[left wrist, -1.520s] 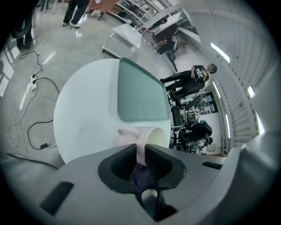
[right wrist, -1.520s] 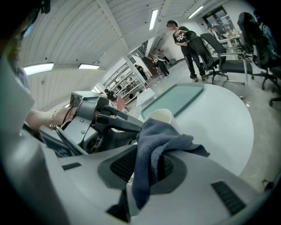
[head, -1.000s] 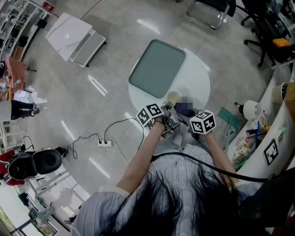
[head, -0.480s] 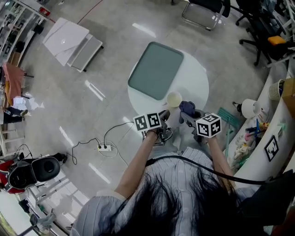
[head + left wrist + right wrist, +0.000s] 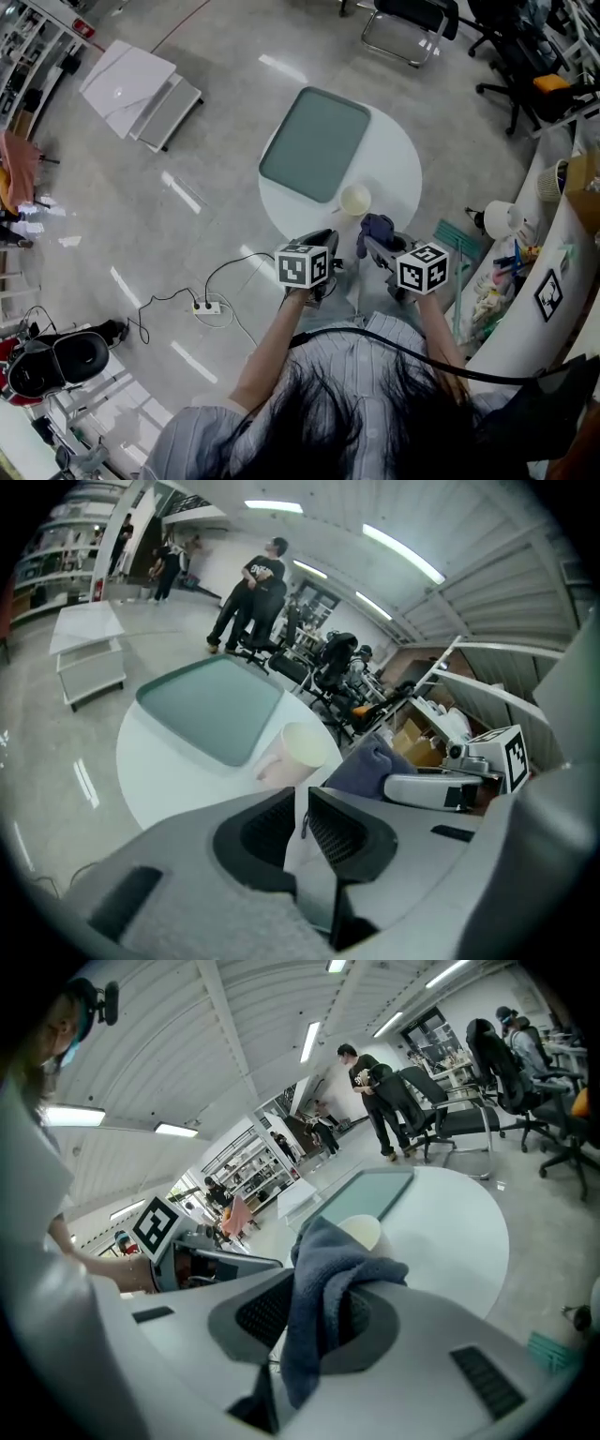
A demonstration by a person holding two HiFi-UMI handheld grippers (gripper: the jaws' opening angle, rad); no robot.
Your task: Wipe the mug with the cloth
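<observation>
A cream mug (image 5: 355, 200) stands on the round white table (image 5: 398, 164), just off the corner of a green tray (image 5: 315, 143). My right gripper (image 5: 373, 246) is shut on a blue-grey cloth (image 5: 377, 227), held in the air near the mug's near side. In the right gripper view the cloth (image 5: 328, 1279) drapes out of the jaws, with the mug (image 5: 361, 1232) behind it. My left gripper (image 5: 325, 240) hovers left of the cloth, short of the mug (image 5: 305, 745). A narrow slit shows between its pads (image 5: 337, 832), and nothing is in it.
A power strip with a cable (image 5: 206, 305) lies on the floor left of the table. White boards (image 5: 141, 80) lie further left. Office chairs (image 5: 403, 23) stand beyond the table, and a cluttered bench (image 5: 534, 272) runs along the right. People (image 5: 253, 592) stand far off.
Both grippers have drawn back from the mug towards the person and risen. The left gripper has rolled about its own line. The cloth came up with the right gripper; the mug stayed put.
</observation>
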